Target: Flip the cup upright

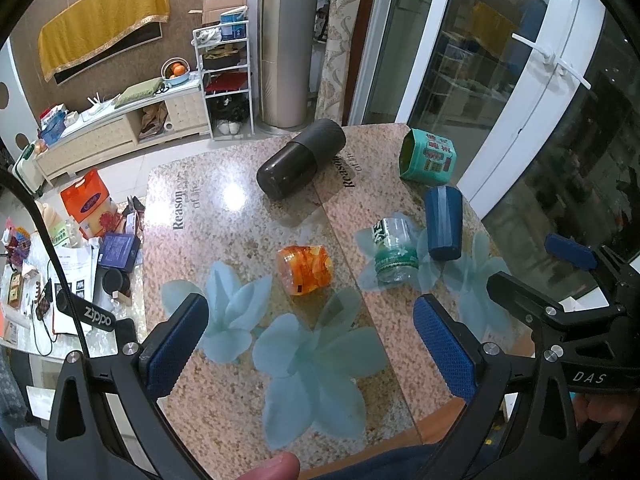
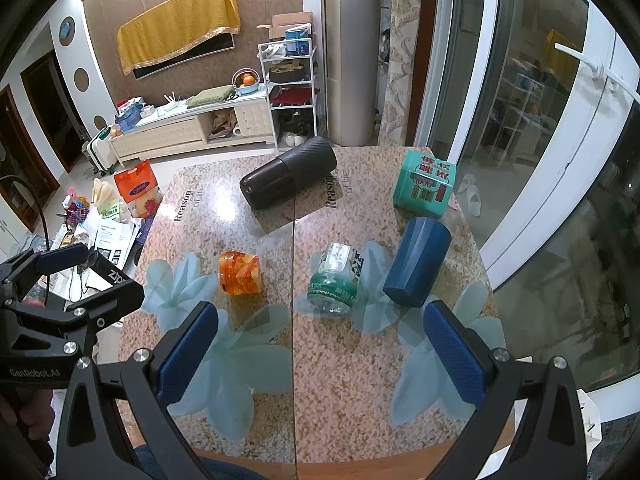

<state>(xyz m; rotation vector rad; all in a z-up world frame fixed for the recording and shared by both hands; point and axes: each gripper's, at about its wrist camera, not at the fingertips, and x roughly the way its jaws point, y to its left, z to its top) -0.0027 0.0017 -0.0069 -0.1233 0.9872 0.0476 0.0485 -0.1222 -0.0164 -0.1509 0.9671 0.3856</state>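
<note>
The small lettering on the green tin (image 2: 425,184) is too blurred to read.

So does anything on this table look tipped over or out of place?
Yes. All five containers lie on their sides: the black ribbed flask, teal printed tin, dark blue faceted cup, clear green-labelled cup and orange patterned cup. Nothing looks spilled.

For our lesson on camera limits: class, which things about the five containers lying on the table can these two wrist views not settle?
- Dark blue cup: both views show only its side and one closed end; the other end faces away.
- Black tumbler: far end hidden by its own body, both views.
- Teal carton: print too small to read.
- Clear green-labelled cup: label text blurred.
- Orange cup: contents unclear through its pattern.
</note>
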